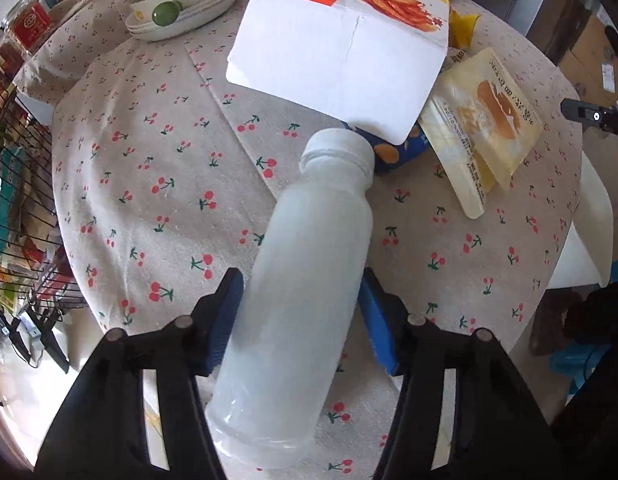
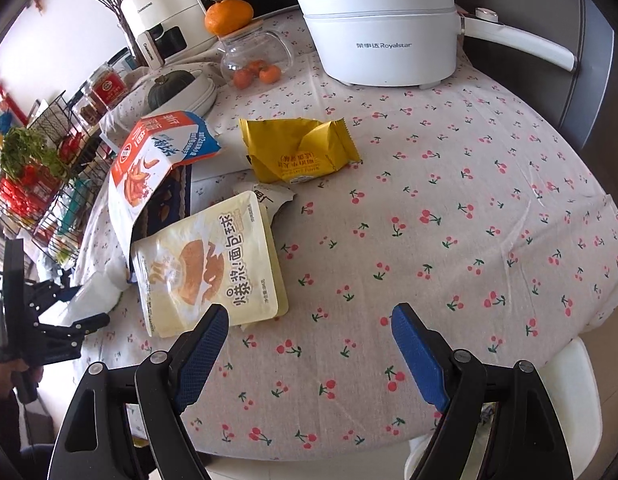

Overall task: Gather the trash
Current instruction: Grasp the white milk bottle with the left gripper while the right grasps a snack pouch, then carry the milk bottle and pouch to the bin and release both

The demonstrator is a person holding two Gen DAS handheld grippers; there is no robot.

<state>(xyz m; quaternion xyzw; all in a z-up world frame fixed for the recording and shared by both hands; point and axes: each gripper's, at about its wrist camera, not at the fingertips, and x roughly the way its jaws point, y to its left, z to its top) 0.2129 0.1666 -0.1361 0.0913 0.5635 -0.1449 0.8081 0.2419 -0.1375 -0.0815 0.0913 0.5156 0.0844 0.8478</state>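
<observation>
My left gripper point(image 1: 301, 284) is shut on a cloudy white plastic bottle point(image 1: 305, 264), held above the cherry-print tablecloth point(image 1: 157, 184); its neck points at a white and orange snack box point(image 1: 341, 52). A cream bread-ball pouch point(image 1: 481, 128) lies to the right, over a blue wrapper point(image 1: 393, 152). In the right wrist view my right gripper point(image 2: 309, 316) is open and empty over the tablecloth point(image 2: 449, 200), its left fingertip beside the cream pouch point(image 2: 213, 264). A yellow wrapper point(image 2: 297, 152) and the snack box point(image 2: 149, 168) lie beyond. The left gripper point(image 2: 41, 320) shows at the far left.
A white Royalstar cooking pot point(image 2: 381, 28) stands at the back. A glass jar with small oranges point(image 2: 257, 60) and a bowl with a dark squash point(image 2: 177, 88) stand behind the trash. A wire rack point(image 2: 41, 188) of goods stands left of the table. A white chair point(image 2: 569, 392) stands at the table's near edge.
</observation>
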